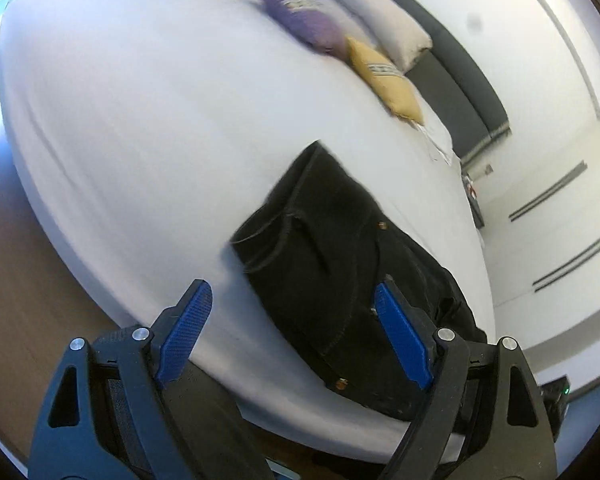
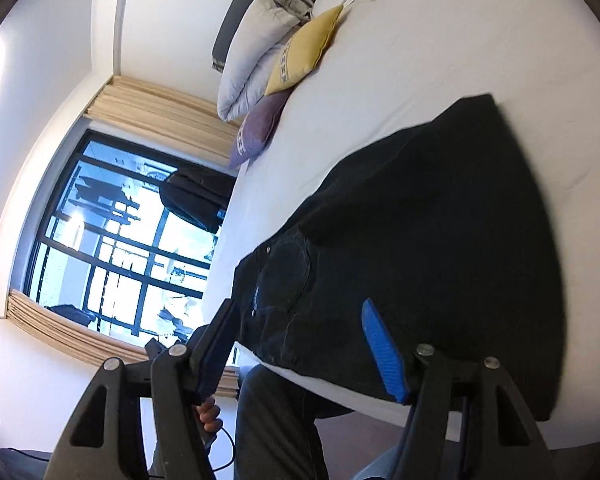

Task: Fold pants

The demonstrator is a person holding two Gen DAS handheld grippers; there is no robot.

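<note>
Black pants (image 1: 340,264) lie folded on the white bed (image 1: 140,120), near its front edge at the right. My left gripper (image 1: 292,286) hovers in front of that edge, open, with the pants' left part and bare sheet seen between its blue pads (image 1: 188,332); nothing is gripped. In the right wrist view the pants (image 2: 420,240) fill the lower right of the bed (image 2: 440,40), waistband and pocket toward me. My right gripper (image 2: 298,304) stands open just above the waistband corner. Its left finger is past the pants' edge and its right pad (image 2: 384,352) is over the cloth.
A yellow pillow (image 1: 384,76), a purple pillow (image 1: 304,20) and a folded pale duvet (image 1: 364,4) lie by the dark headboard (image 1: 456,80). In the right wrist view a large window (image 2: 112,240) stands beyond the bed, and a person's hand (image 2: 210,412) and trouser leg (image 2: 276,420) are beside it.
</note>
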